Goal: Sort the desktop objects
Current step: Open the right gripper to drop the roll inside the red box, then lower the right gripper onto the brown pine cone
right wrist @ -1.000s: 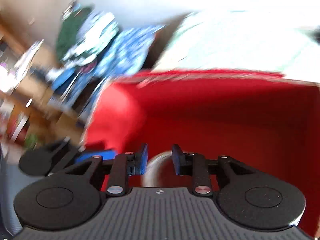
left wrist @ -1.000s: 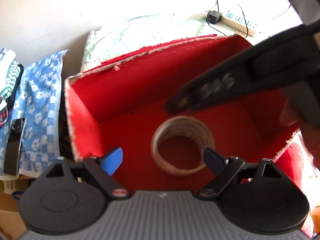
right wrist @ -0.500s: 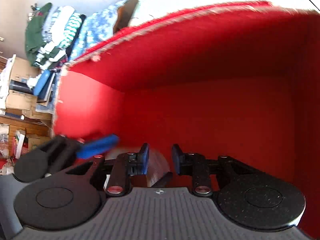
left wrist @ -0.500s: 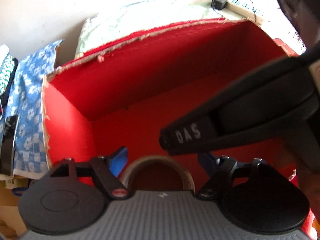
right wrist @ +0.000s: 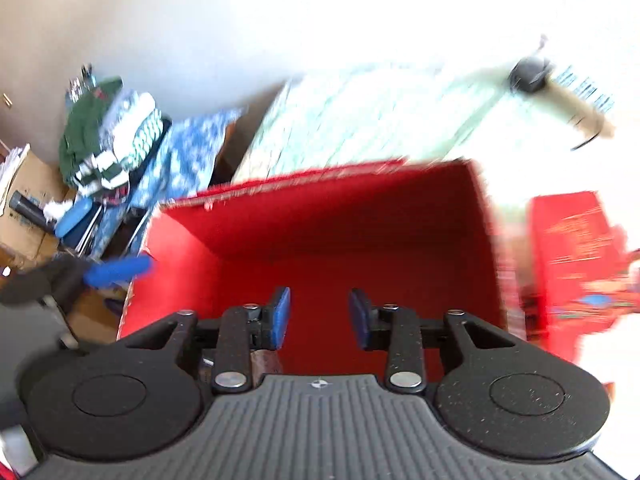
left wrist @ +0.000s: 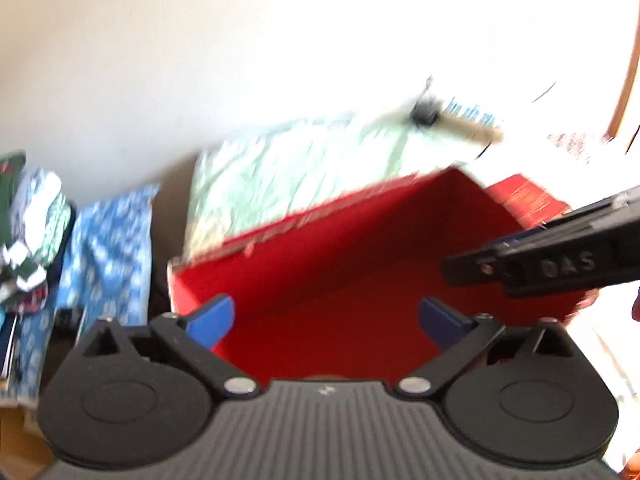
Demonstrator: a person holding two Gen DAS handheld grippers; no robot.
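An open red box (left wrist: 360, 264) fills the middle of both views, also in the right wrist view (right wrist: 344, 240). My left gripper (left wrist: 326, 318) is open and empty above its near edge. My right gripper (right wrist: 319, 316) is open with a moderate gap and empty over the box floor. The right gripper shows as a black bar (left wrist: 560, 268) at the right of the left wrist view. The left gripper's blue finger (right wrist: 120, 270) shows at the left of the right wrist view. A small brownish object (right wrist: 266, 360) peeks out beneath the right gripper's left finger. The tape roll is hidden. Both views are blurred.
A pale green cloth (left wrist: 288, 176) lies behind the box. A power strip with a black plug (left wrist: 452, 120) sits at the back right. Blue patterned cloth (left wrist: 104, 248) and stacked clothes (right wrist: 108, 136) lie to the left. A red printed box lid (right wrist: 572, 248) lies right of the box.
Both grippers have pulled up and back from inside the box. The tape roll has dropped out of view below the left gripper. The right gripper's fingers have opened wider.
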